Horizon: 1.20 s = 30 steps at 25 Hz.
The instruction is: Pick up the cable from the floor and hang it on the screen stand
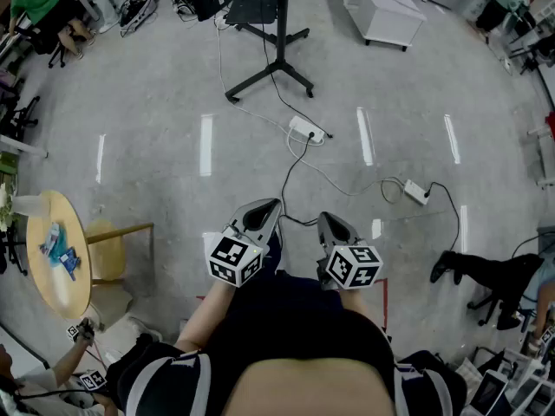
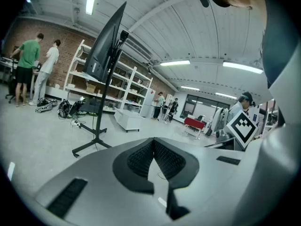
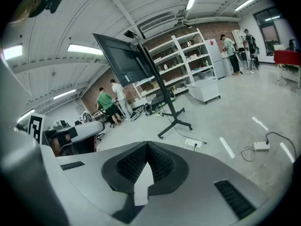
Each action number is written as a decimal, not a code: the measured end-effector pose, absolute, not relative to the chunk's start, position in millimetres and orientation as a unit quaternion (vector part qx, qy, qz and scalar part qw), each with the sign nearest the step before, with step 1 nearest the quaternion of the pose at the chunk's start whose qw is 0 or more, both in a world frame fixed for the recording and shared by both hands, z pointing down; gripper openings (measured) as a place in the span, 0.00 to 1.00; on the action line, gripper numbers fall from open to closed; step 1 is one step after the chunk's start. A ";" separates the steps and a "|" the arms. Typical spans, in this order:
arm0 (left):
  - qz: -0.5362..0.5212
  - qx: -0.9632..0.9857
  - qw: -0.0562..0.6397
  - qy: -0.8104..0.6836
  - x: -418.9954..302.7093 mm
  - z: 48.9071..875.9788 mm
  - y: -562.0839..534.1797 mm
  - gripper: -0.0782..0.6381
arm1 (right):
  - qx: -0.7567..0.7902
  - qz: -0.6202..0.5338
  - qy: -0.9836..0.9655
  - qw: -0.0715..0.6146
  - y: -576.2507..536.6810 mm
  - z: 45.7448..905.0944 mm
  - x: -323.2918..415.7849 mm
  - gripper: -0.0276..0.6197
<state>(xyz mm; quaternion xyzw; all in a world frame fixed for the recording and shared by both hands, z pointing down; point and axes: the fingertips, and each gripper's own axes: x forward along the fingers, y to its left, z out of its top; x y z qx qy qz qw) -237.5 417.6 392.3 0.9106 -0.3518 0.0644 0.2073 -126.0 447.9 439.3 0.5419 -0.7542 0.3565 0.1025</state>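
Observation:
A thin black cable [image 1: 291,165] lies on the grey floor, running from a white power strip [image 1: 306,129] towards my feet. The black screen stand [image 1: 279,55] rises beyond it at the top centre, and it also shows as a tilted screen on a pole [image 2: 104,95] and again in the right gripper view [image 3: 160,91]. My left gripper [image 1: 269,208] and right gripper [image 1: 326,221] are held side by side close to my body, above the cable's near end. Both are shut and hold nothing: left gripper [image 2: 154,141], right gripper [image 3: 147,146].
A second power strip [image 1: 416,191] with its own black cable lies to the right. At the left stand a round wooden table [image 1: 42,271] and a stool [image 1: 111,248]. A white cabinet [image 1: 379,7] is behind, a seated person's legs [image 1: 486,271] to the right, people at the back left.

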 end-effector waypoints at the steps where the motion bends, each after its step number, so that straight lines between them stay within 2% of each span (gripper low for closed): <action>1: 0.066 0.912 0.205 -0.349 -237.9 396.5 433.5 0.12 | 0.543 0.357 -0.754 0.096 463.9 442.5 -128.9 0.08; 9: 0.078 0.910 0.194 -0.358 -245.6 414.3 558.6 0.12 | 0.559 0.338 -0.752 0.089 589.9 458.1 -136.9 0.08; 14: 0.078 0.916 0.188 -0.347 -248.7 413.0 587.7 0.12 | 0.570 0.322 -0.752 0.079 623.0 449.8 -137.2 0.08; 23: 0.069 0.924 0.182 -0.328 -224.7 403.7 581.8 0.12 | 0.587 0.327 -0.739 0.050 619.3 443.6 -116.5 0.08; 30: 0.089 0.924 0.177 -0.326 -195.9 404.4 516.7 0.12 | 0.588 0.332 -0.737 0.039 548.0 439.0 -92.3 0.08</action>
